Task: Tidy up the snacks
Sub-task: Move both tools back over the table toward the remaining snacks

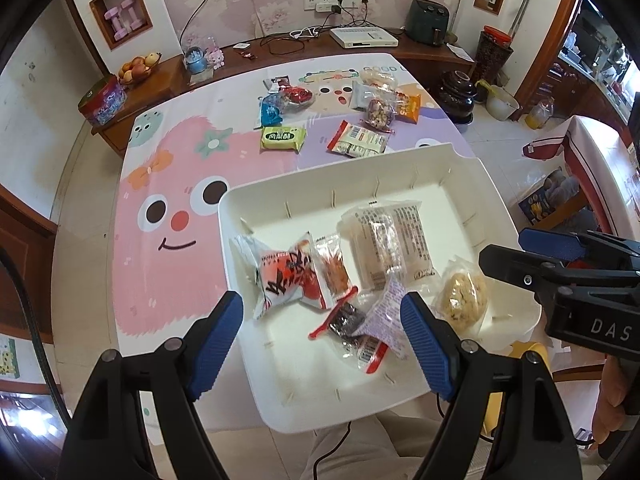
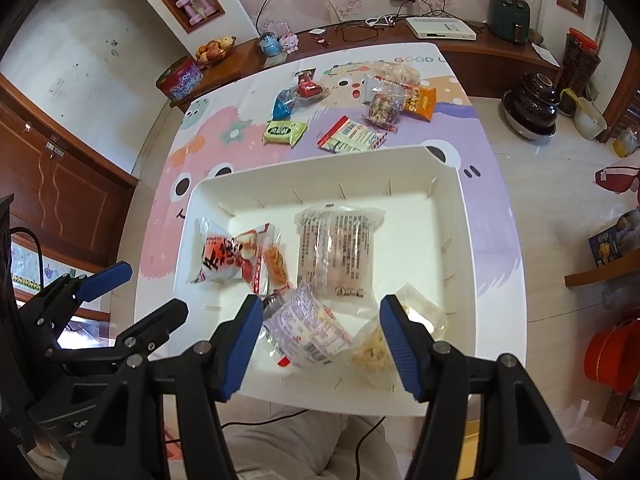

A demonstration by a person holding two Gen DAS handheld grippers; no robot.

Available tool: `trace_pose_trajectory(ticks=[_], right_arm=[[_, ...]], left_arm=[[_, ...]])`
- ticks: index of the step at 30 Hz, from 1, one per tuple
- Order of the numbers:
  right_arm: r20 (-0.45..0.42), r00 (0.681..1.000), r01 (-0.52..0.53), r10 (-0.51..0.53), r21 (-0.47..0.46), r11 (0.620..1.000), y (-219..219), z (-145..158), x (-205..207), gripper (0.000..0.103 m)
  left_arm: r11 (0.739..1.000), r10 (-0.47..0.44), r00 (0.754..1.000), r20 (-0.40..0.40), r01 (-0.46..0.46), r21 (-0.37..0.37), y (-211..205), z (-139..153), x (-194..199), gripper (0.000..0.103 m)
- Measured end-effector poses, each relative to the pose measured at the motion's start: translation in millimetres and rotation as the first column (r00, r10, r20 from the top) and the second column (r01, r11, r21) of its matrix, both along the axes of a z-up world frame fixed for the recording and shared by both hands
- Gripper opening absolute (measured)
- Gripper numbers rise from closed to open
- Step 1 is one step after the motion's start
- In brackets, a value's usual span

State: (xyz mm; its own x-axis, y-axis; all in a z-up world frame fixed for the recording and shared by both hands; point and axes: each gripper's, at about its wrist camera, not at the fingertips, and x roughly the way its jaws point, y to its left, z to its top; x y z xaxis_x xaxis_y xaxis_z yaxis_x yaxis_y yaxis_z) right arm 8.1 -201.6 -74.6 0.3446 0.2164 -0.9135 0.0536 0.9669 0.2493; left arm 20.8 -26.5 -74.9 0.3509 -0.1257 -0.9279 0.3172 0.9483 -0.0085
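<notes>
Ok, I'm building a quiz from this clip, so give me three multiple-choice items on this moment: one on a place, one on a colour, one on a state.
1. Where does the green rectangular snack packet lie?
A in the bin
B on the tablecloth
C on the floor

2. What colour is the plastic bin?
A white
B blue
C black

3. How do the left gripper's jaws stand?
A shut on a packet
B open, empty
C out of view

Answers: B, it lies on the cartoon tablecloth beyond the bin; A, its walls are white; B, both blue pads are apart, holding nothing.
</notes>
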Motion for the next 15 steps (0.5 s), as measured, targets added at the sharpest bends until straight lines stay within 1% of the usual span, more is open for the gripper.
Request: trace_pose_trajectory(ticks=[7, 15], right_arm=[[0.027, 1.000, -0.006, 0.006, -0.007, 1.000, 0.0, 5.6, 27.4, 0.061], [0.077, 0.997, -0.025, 0.031, -0.079, 0.997, -4.4, 19.5, 73.7, 0.061]], left_arm=[[1.000, 0.005, 1.000, 0.000, -0.005, -0.010, -0.2, 3.7, 35.4, 0.080], [0.999, 0.041, 0.996, 0.078, -0.039, -0.018, 8.1, 25.8, 96.1, 0.080]])
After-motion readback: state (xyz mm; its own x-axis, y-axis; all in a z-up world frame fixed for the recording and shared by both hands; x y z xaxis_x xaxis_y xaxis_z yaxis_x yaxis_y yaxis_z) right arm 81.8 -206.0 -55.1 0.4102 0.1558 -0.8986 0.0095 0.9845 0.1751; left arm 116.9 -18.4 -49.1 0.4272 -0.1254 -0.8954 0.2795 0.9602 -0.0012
